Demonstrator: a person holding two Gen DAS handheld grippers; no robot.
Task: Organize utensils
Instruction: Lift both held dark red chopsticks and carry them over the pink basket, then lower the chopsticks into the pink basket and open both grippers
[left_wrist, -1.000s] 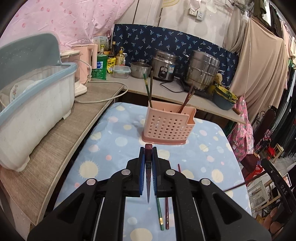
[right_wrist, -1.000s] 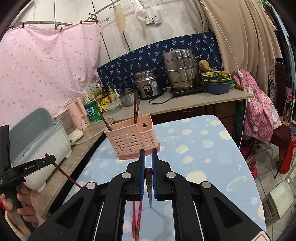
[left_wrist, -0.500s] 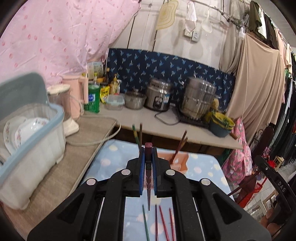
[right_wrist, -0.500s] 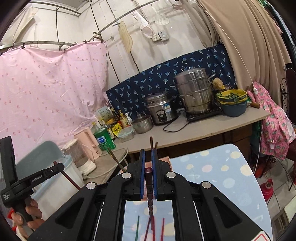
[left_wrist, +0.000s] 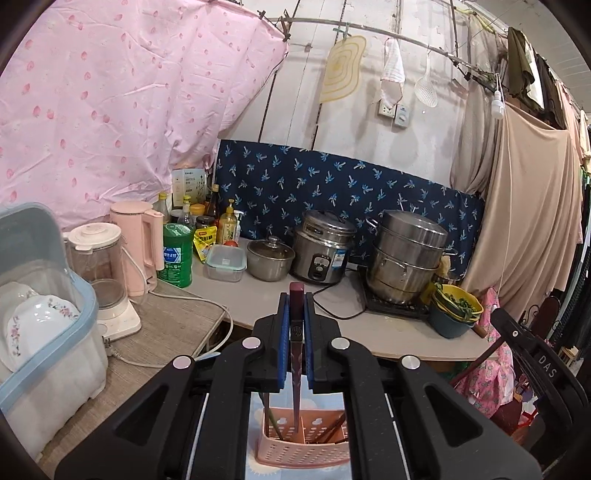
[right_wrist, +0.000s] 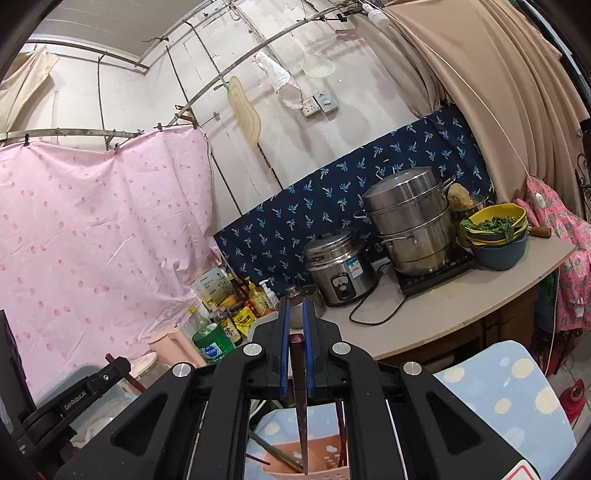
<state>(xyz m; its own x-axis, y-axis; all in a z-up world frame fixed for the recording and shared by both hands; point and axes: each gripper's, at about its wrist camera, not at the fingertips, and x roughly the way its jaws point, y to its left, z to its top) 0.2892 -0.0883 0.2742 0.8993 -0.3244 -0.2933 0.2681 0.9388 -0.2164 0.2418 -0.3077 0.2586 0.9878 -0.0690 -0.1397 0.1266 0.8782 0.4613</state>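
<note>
My left gripper (left_wrist: 295, 306) is shut on a dark red chopstick (left_wrist: 295, 354) that hangs point down over the pink perforated utensil holder (left_wrist: 303, 448); its tip sits at the holder's mouth. Several chopsticks stand in the holder. My right gripper (right_wrist: 295, 314) is shut on another dark red chopstick (right_wrist: 301, 406), also hanging point down over the same holder (right_wrist: 310, 461). The left gripper also shows at the right wrist view's lower left edge (right_wrist: 92, 384).
A counter (left_wrist: 258, 299) behind carries a rice cooker (left_wrist: 321, 247), steamer pot (left_wrist: 406, 254), small pot, bottles, a pink kettle and a blender. A dish bin with plates (left_wrist: 40, 325) stands left. The dotted blue tablecloth (right_wrist: 498, 391) lies below.
Both grippers rose and tilted up, each still holding its chopstick. The holder moved from mid-frame to the bottom of both views, under the chopstick tips. The loose chopsticks on the cloth left view.
</note>
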